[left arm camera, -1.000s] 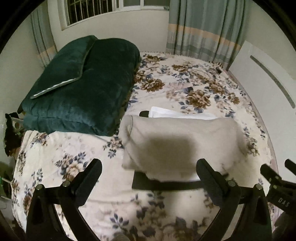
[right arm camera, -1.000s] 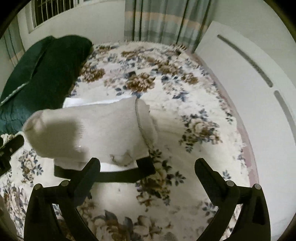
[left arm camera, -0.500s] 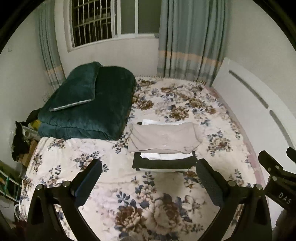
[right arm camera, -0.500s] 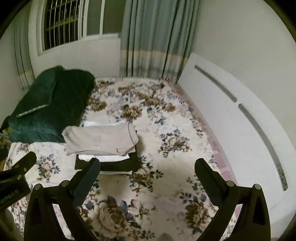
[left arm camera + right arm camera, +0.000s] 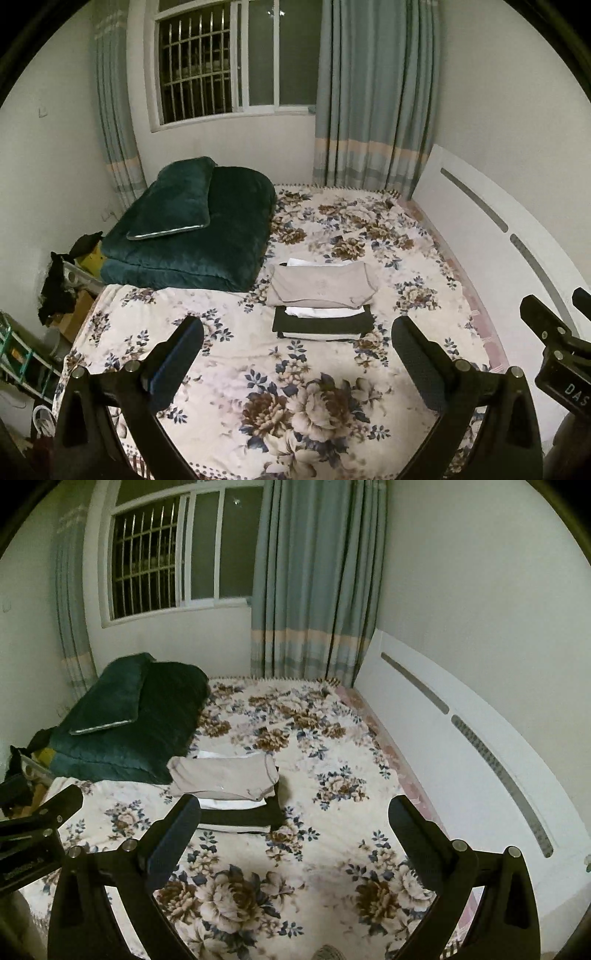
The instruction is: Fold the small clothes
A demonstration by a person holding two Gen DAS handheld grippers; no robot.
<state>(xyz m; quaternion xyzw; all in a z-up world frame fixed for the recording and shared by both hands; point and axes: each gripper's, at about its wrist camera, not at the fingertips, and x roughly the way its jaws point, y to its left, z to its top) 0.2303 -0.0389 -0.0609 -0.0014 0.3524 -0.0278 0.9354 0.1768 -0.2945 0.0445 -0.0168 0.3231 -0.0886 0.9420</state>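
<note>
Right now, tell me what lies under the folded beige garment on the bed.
Under the beige garment lie a folded white piece, then a black piece, with white edges below. How many layers the stack hides cannot be seen.

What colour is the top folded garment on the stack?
Beige folded garment; clearest in the left wrist view.

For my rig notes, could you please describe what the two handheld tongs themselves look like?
Both look alike: the left tongs and right tongs are matte black, with two broad flat fingers splaying from angular black frames studded with silver bolt heads. White lettering reading "DAS" marks the right tongs' body in the left view. No cables or sleeves are visible.
</note>
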